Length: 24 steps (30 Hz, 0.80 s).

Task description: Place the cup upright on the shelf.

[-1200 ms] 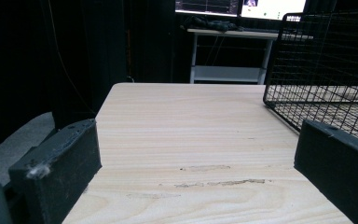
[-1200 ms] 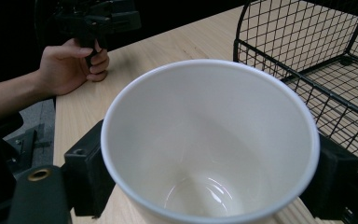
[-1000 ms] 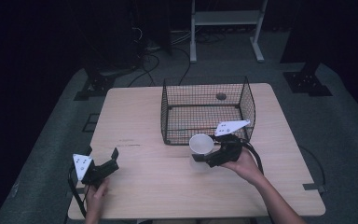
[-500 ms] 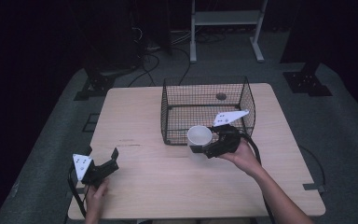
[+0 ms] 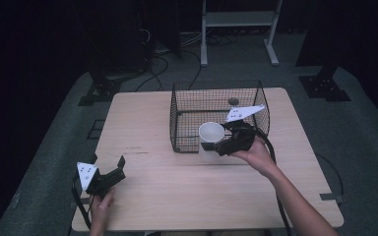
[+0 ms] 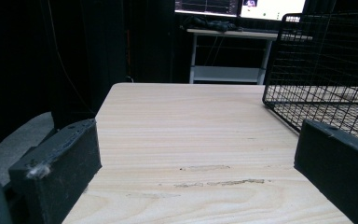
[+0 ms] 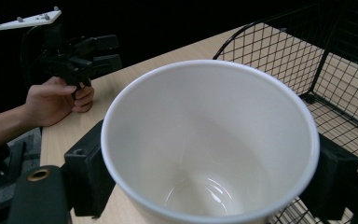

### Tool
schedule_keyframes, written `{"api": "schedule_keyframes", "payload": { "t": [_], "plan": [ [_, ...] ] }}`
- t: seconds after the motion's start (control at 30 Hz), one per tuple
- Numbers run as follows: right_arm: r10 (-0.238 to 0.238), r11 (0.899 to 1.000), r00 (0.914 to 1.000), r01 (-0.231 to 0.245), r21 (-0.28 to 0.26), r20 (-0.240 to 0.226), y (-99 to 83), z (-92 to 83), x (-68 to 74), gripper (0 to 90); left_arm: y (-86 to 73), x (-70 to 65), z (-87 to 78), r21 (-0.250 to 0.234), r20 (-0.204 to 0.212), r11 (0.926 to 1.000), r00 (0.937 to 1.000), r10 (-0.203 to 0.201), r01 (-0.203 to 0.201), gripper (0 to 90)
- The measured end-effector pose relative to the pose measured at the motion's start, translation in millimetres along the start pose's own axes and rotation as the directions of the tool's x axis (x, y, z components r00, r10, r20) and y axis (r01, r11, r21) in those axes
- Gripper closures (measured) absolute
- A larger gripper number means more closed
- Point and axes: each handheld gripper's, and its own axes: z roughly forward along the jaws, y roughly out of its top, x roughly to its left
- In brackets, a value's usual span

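My right gripper (image 5: 225, 142) clamps the white ceramic cup (image 5: 211, 140) by its sides, mouth up, ready for the black wire basket (image 5: 220, 101) just ahead; left gripper (image 5: 119, 167) rests open, clear on the desk (image 5: 142, 123).

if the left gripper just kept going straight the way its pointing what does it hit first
Probably nothing on the table: the left gripper has its jaws open, with bare wood ahead to the far edge. The wire basket sits off to the right of that line, though depth is hard to judge; its right jaw might clip the near corner.
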Motion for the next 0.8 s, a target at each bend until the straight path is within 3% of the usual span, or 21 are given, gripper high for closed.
{"api": "schedule_keyframes", "payload": {
  "t": [0.8],
  "plan": [
    [-0.006,1.000,0.9994,0.006,-0.002,0.034,33.2,2.5,-19.6,18.5,0.0,0.0,0.0,0.000,0.001,1.0000,1.0000,0.001,-0.001,0.0]
  ]
}}
